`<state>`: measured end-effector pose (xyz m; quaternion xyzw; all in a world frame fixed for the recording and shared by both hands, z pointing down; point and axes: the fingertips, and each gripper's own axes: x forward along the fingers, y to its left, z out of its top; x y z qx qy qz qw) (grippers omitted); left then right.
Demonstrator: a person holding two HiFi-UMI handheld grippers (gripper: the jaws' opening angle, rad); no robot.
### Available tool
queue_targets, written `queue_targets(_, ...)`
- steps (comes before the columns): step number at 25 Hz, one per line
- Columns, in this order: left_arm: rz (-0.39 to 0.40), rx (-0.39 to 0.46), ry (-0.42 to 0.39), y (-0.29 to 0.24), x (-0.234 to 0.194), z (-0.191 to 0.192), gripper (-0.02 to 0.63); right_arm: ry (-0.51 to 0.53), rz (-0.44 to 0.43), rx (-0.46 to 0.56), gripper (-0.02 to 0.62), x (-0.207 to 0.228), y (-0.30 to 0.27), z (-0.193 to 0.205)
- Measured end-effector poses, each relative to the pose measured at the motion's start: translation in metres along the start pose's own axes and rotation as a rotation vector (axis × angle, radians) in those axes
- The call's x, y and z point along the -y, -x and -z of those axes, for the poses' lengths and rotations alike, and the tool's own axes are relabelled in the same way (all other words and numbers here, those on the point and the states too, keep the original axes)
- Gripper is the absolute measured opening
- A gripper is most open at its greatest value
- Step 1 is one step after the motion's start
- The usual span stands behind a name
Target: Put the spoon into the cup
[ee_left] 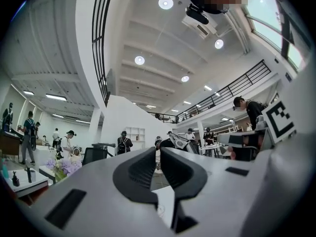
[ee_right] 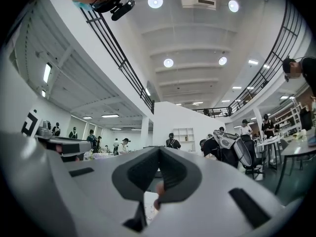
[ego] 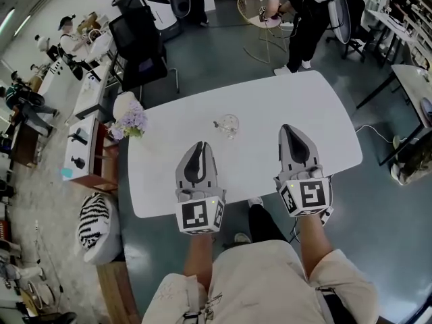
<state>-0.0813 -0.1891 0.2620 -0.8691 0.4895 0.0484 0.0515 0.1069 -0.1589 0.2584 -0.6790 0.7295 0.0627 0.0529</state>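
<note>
Spoon: you hold it in neither gripper, and no view shows it lying on the tabletop. A thin sliver at the left rim of the cup may be its handle, but it is too small to be sure.
Cup: clear, rounded glass cup [ego: 228, 125], upright near the middle of the white table with rounded corners [ego: 317, 113]. It stands beyond your two grippers and between them, and neither touches it.
Left gripper: grey-and-black left gripper [ego: 198, 145], held over the near part of the table, well short of the cup. Its jaws stand almost together, with only a thin slit at the tips and nothing in it.
Right gripper: matching right gripper [ego: 289, 128], about level with the other and off to the cup's right. Its jaws meet tip to tip with nothing gripped between the pads. A small pinkish blur shows low in the gap behind the pads; you cannot tell what it is.
Beside the table: a bunch of pale purple flowers [ego: 133, 121] just off the left edge.
Progress: the placing looks done. Both grippers are empty and clear of the cup, and no spoon is loose in sight.
Left to do: probably nothing beyond checking that the sliver at the rim really is the spoon. If it is not, the spoon is somewhere these views do not show.
</note>
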Motion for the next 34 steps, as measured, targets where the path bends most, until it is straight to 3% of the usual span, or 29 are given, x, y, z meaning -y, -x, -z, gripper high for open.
queue_targets(12,-0.005,0.026,-0.05,0.026,0.017,-0.014,0.006,0.023,-0.013,0.023,-0.008,-0.006,0.026,-0.006)
queue_targets(24,0.003,0.035,-0.061,0.028,-0.004,-0.02,0.006,0.049,-0.018,0.023,-0.008,-0.021,0.016,-0.008)
queue_targets(34,0.02,0.051,-0.066,0.018,0.005,-0.025,0.006,0.069,-0.015,0.034,-0.008,-0.013,0.011,-0.014)
